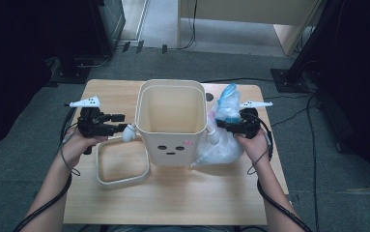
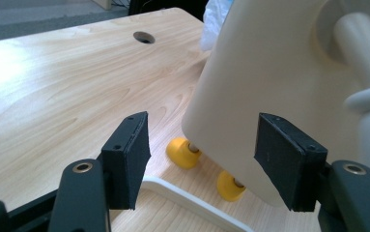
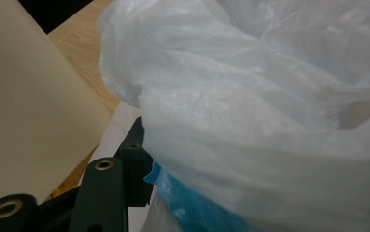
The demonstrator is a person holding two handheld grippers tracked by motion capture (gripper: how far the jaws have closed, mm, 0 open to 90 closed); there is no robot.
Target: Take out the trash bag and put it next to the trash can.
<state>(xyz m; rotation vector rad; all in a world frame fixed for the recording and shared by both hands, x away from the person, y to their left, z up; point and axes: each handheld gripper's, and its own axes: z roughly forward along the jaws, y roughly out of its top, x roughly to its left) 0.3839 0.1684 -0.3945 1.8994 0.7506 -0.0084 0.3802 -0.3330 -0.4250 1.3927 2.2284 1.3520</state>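
A cream bin (image 1: 173, 121) with a small face on its front stands open-topped in the middle of the wooden table (image 1: 173, 203). In the left gripper view its side (image 2: 269, 72) sits on yellow wheels (image 2: 183, 152). My left gripper (image 1: 124, 128) (image 2: 202, 159) is at the bin's left side, open, with nothing between its jaws. A crumpled clear plastic bag (image 1: 223, 140) (image 3: 269, 121) with blue inside lies against the bin's right side. My right gripper (image 1: 220, 126) is pushed into the bag. One black jaw shows at the left of its view; the bag hides the other.
A cream rectangular ring (image 1: 122, 181) (image 2: 187, 198) lies flat on the table left of the bin, under my left gripper. A round cable hole (image 1: 209, 96) (image 2: 144, 37) is in the table's far part. Cables trail on the grey floor around the table.
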